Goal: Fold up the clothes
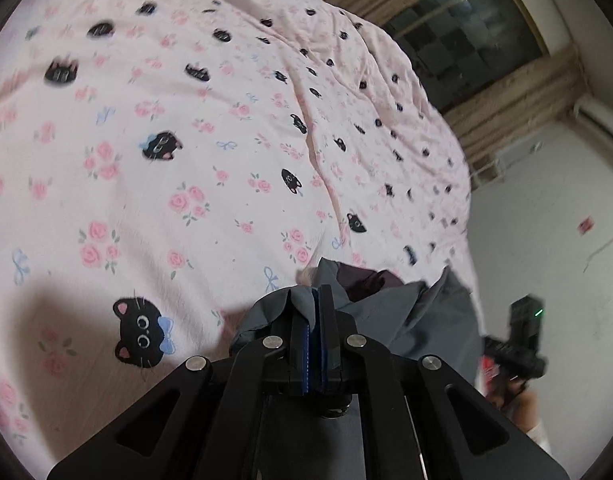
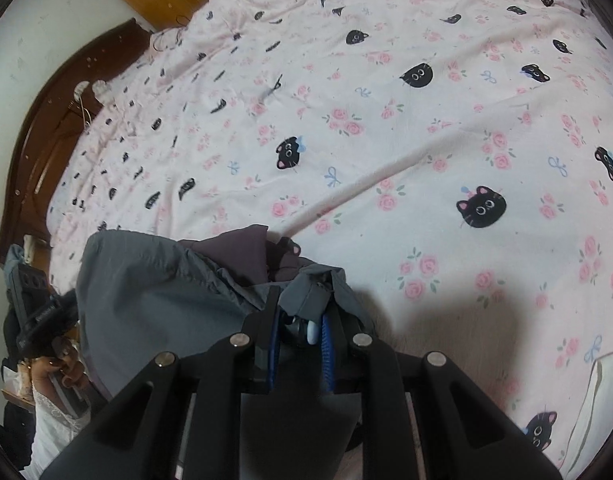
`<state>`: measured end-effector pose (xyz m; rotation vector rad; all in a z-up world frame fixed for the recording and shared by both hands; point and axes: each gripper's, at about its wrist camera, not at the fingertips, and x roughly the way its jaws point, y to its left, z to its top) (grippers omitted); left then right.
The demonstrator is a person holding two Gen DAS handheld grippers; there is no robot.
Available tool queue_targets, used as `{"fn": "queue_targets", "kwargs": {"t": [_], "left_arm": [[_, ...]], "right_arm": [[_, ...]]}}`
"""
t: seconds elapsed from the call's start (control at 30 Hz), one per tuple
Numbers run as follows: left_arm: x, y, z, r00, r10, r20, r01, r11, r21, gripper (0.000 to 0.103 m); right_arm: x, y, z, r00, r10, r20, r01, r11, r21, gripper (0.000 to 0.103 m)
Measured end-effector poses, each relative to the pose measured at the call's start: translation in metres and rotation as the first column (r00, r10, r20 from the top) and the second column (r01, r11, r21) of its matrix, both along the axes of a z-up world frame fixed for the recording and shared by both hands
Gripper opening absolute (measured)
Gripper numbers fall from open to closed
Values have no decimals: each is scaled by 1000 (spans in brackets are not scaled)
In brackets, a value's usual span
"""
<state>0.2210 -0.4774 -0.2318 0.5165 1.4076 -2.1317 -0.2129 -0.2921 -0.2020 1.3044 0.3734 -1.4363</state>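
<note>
A grey garment (image 1: 418, 312) with a dark purple lining is held up over a bed. My left gripper (image 1: 316, 300) is shut on one edge of it. In the right wrist view the same grey garment (image 2: 154, 292) hangs to the left, and my right gripper (image 2: 302, 312) is shut on a bunched edge of it with a pale blue piece between the pads. The right gripper also shows far right in the left wrist view (image 1: 518, 344); the left gripper shows at the left edge of the right wrist view (image 2: 38, 320).
A pink bedsheet (image 1: 186, 140) printed with black cats and roses covers the bed (image 2: 386, 120). A dark wooden headboard (image 2: 38, 132) stands at the left. A window with beige curtains (image 1: 466, 40) and a white wall (image 1: 546, 220) lie beyond the bed.
</note>
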Motion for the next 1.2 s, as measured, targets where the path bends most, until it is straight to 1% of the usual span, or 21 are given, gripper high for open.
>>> {"fn": "queue_targets", "kwargs": {"t": [0.07,0.17,0.27,0.3,0.37,0.43,0.5,0.53,0.6,0.63,0.67,0.73,0.77,0.8,0.83,0.87,0.9,0.97,1.03,1.13,1.2], "left_arm": [[12,-3,-1,995,39,-96,-34,998,54,4],[21,-2,10,985,66,-159,-56,996,67,7],[19,5,39,990,51,-129,-57,998,-38,7],[19,6,46,987,53,-154,-61,997,-45,8],[23,1,49,966,72,-246,-69,997,21,14],[28,-5,46,942,106,-317,-77,992,104,29],[37,-12,38,914,170,-368,-103,976,193,30],[42,-14,35,903,197,-382,-120,969,216,30],[55,-16,37,901,267,-343,-207,957,202,30],[60,-14,41,905,283,-316,-240,956,169,31],[62,-11,50,915,282,-287,-260,959,113,31],[53,-3,68,941,223,-254,-228,974,8,31],[38,5,80,964,153,-220,-170,984,-61,31],[23,14,87,979,86,-187,-108,988,-109,31],[6,23,95,989,17,-150,-41,987,-155,31],[-16,35,101,993,-65,-103,44,980,-196,31],[-32,46,103,990,-122,-69,104,971,-217,31],[-68,70,101,975,-220,13,216,945,-246,31],[-92,84,89,965,-245,99,262,935,-240,31],[-115,86,56,950,-250,185,283,941,-183,31],[-118,85,40,952,-230,203,265,950,-162,30]], "right_arm": [[1,-2,-1,1000,5,-14,-5,1000,10,18],[4,-5,0,999,13,-34,-12,1000,20,18],[6,-8,1,998,18,-57,-16,999,29,18],[7,-8,1,998,19,-63,-17,999,31,18],[8,-9,2,997,21,-76,-18,999,35,18],[8,-9,3,996,18,-82,-15,999,36,18],[7,-6,5,996,12,-86,-9,999,35,18],[6,-5,5,996,8,-88,-5,999,36,18],[4,-2,6,995,-2,-96,6,999,42,18],[4,-1,6,995,-5,-101,10,999,46,18],[3,0,6,994,-8,-105,14,999,49,18],[2,2,6,995,-10,-99,14,999,46,18],[2,2,6,995,-11,-98,15,999,44,18],[2,2,7,995,-12,-96,16,999,42,18],[2,2,8,995,-14,-96,18,999,40,18],[2,2,9,995,-17,-96,20,999,39,18],[1,1,10,995,-19,-95,23,999,38,18],[0,0,13,995,-25,-95,29,999,35,18],[-1,1,17,995,-32,-92,35,999,31,18],[-8,1,22,996,-47,-71,49,999,23,20],[-16,2,26,998,-57,-36,57,998,13,21]]}}
